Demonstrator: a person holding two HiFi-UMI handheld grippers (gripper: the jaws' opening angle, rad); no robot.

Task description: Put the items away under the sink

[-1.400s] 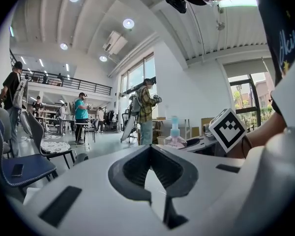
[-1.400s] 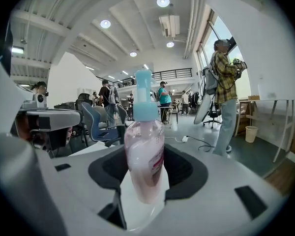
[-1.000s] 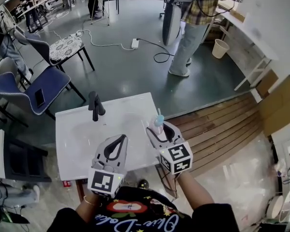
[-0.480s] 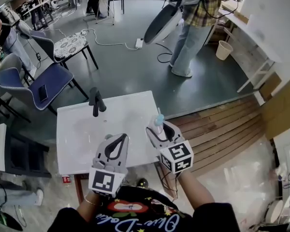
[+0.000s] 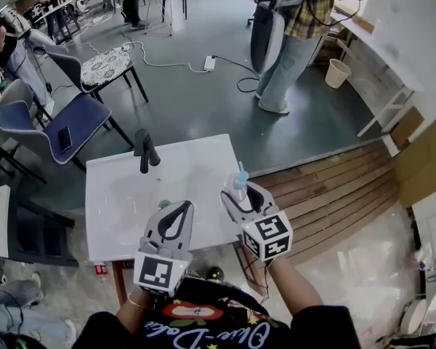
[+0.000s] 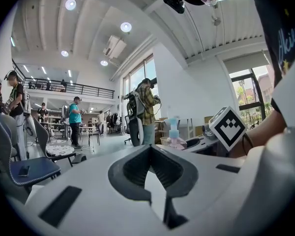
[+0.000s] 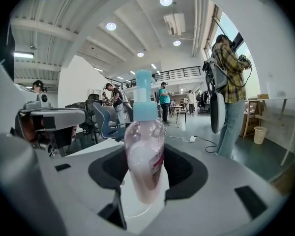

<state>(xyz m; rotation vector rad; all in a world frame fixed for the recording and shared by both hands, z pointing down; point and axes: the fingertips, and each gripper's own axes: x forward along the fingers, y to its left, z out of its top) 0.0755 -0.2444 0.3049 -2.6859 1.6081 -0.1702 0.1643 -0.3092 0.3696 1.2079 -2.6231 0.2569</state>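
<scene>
the right gripper [image 5: 240, 192] is clamping a pump bottle [image 7: 144, 151] around its body and holding it upright over the right edge of the white sink top [image 5: 123, 195]. the left gripper [image 5: 180, 208] is hovering beside it with its jaws together on nothing. the bottle is appearing to be thin clear plastic part-filled with pink liquid, so it is likely handling light, smooth and slightly squeezable, and a hold on the wide body below the blue pump is judged soundest.
</scene>
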